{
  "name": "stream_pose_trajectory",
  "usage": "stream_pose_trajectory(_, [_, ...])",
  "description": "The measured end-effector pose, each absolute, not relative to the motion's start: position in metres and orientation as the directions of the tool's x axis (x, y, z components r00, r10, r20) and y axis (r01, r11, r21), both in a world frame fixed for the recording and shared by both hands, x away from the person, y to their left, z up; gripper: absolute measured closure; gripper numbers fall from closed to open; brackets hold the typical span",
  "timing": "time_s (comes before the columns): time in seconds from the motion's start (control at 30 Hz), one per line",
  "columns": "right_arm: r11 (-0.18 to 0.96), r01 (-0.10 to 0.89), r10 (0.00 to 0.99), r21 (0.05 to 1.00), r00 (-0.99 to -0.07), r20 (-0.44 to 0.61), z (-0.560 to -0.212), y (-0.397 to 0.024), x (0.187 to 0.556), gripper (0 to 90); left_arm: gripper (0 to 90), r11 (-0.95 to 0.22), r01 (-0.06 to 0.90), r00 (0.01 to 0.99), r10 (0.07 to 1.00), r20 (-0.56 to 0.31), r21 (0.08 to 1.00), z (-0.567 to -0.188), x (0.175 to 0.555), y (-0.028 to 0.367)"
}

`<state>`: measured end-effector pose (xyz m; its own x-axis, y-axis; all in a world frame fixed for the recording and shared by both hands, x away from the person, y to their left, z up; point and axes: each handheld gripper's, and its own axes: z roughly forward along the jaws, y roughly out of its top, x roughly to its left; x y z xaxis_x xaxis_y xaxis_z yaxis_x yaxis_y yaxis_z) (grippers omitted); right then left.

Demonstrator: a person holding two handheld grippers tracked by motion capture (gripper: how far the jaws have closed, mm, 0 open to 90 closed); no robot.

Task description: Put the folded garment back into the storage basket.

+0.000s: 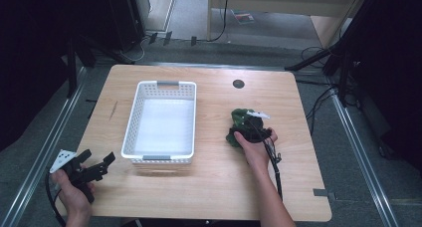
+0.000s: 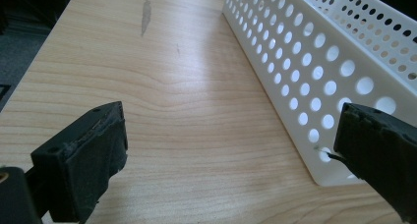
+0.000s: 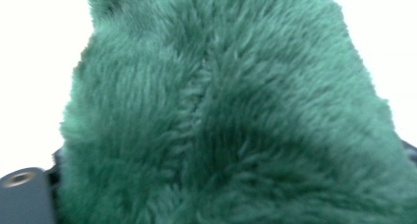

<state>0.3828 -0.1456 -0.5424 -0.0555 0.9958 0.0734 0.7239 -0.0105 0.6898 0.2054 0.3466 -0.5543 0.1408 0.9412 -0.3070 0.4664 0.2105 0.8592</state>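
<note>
High view: the left gripper (image 1: 102,166) hovers over the table's (image 1: 214,187) near-left corner, jaws wide apart and empty, beside the white basket (image 1: 161,160); the right gripper (image 1: 253,127) presses into a green plush toy (image 1: 238,118) toward the table's right edge. Right gripper view shows green fur up close; whether the jaws grip it I cannot tell.

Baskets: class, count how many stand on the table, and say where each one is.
1. The white basket stands left of the table's middle, between the left gripper and the green plush. Nothing appears to be hidden that could be another.
</note>
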Motion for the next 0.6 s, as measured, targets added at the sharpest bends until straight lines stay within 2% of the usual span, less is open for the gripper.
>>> stream_pose_trajectory(0.37, [0.006,0.697,0.997,0.717,-0.056,0.046,-0.539,-0.141,0.377,19.9,0.6,0.213,0.461,0.147,0.939,-0.311,0.861,-0.554,0.205,0.347])
stream_pose_trajectory(0.5, [0.031,0.678,0.999,0.734,-0.047,0.001,-0.535,-0.138,0.374,21.3,0.5,0.213,0.463,0.146,0.939,-0.311,0.861,-0.554,0.205,0.347])
stream_pose_trajectory(0.6, [0.033,0.684,0.998,0.729,-0.057,0.009,-0.531,-0.137,0.373,21.3,0.5,0.213,0.464,0.146,0.939,-0.311,0.86,-0.554,0.205,0.347])
